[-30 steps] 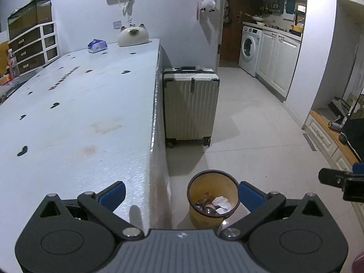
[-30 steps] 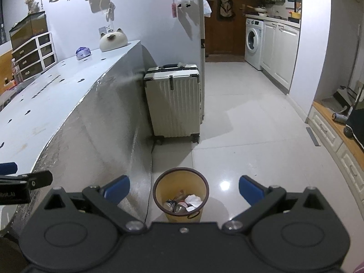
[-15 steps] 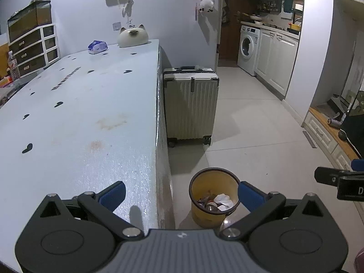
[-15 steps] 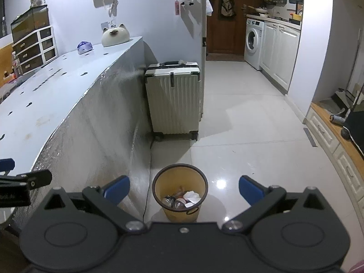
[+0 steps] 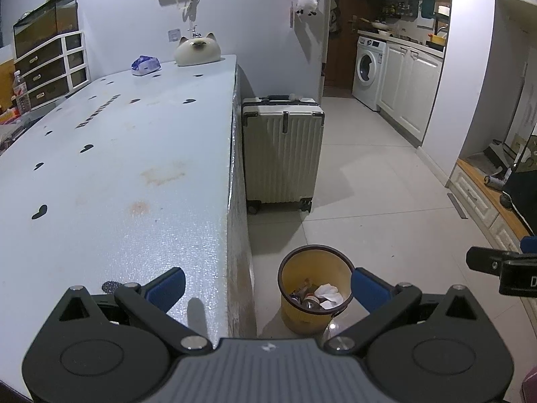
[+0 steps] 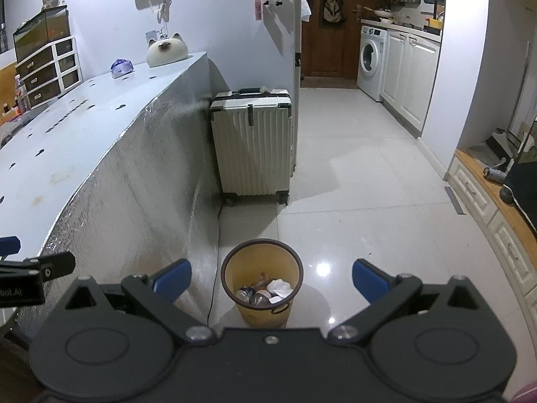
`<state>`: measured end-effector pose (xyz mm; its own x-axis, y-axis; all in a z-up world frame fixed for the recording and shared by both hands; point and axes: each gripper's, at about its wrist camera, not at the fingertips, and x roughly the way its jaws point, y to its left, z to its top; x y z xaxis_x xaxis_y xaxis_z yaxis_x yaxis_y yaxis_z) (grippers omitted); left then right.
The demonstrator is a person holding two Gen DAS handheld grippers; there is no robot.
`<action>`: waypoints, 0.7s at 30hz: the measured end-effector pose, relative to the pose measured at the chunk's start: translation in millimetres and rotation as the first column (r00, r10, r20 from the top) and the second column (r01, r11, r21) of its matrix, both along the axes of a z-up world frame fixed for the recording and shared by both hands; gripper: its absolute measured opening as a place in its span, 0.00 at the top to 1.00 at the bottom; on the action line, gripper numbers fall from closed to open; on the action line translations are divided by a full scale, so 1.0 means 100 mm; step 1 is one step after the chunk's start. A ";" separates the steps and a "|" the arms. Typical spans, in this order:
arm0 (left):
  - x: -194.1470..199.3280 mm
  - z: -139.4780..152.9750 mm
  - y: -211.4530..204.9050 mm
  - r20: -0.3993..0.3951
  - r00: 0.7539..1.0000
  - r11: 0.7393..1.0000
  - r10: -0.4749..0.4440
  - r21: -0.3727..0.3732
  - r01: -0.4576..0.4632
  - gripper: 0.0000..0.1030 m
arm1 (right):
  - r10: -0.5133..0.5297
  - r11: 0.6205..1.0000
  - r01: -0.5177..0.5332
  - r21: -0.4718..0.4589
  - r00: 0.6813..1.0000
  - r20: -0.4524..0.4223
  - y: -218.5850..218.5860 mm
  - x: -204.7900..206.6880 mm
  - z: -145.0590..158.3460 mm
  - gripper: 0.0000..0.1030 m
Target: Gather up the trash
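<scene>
A yellow waste bin (image 5: pixel 315 288) (image 6: pixel 262 282) stands on the tiled floor beside the table's corner. Inside it lie cans (image 6: pixel 250 295) and crumpled white paper (image 5: pixel 327 294) (image 6: pixel 280 287). My left gripper (image 5: pixel 265 287) is open and empty, held above the table's near edge, with the bin between its blue fingertips in that view. My right gripper (image 6: pixel 270 280) is open and empty too, hanging over the floor above the bin. In the left wrist view the right gripper's side shows at the far right; in the right wrist view the left gripper's side shows at the far left.
The long pale table (image 5: pixel 117 168) (image 6: pixel 67 141) carries a cat-shaped cushion (image 5: pixel 198 54) and a tissue pack (image 5: pixel 146 65) at its far end. A cream suitcase (image 5: pixel 283 154) (image 6: pixel 253 144) stands against the wall behind the bin. Drawers (image 5: pixel 53 67) far left; washing machine (image 5: pixel 369 70) and cabinets (image 6: pixel 486 208) right.
Both grippers have drawn back and risen slightly, so the bin and suitcase sit a little farther off in both views. Both stay open and empty.
</scene>
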<state>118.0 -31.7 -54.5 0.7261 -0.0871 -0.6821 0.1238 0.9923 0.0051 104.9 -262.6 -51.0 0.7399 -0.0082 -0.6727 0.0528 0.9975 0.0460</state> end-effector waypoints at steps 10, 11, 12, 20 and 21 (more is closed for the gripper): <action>-0.01 0.01 0.01 0.007 1.000 1.000 -0.001 0.001 0.001 0.00 | -0.001 1.000 0.001 -0.003 1.000 0.002 0.01 -0.01 0.00 0.00; -0.01 0.01 0.01 0.007 1.000 1.000 -0.001 0.001 0.001 0.00 | -0.001 1.000 0.001 -0.003 1.000 0.002 0.01 -0.01 0.00 0.00; -0.02 0.00 0.01 0.007 1.000 1.000 -0.001 0.001 0.001 0.00 | -0.002 1.000 0.002 -0.003 1.000 0.002 0.02 -0.01 0.00 0.00; -0.02 0.00 0.01 0.006 1.000 1.000 -0.001 0.002 0.001 0.00 | 0.000 1.000 0.000 -0.004 1.000 0.002 0.03 -0.01 0.00 0.00; -0.02 0.01 0.00 0.006 1.000 1.000 0.000 0.002 0.000 0.00 | 0.000 1.000 0.000 -0.004 1.000 0.002 0.03 -0.01 0.00 0.00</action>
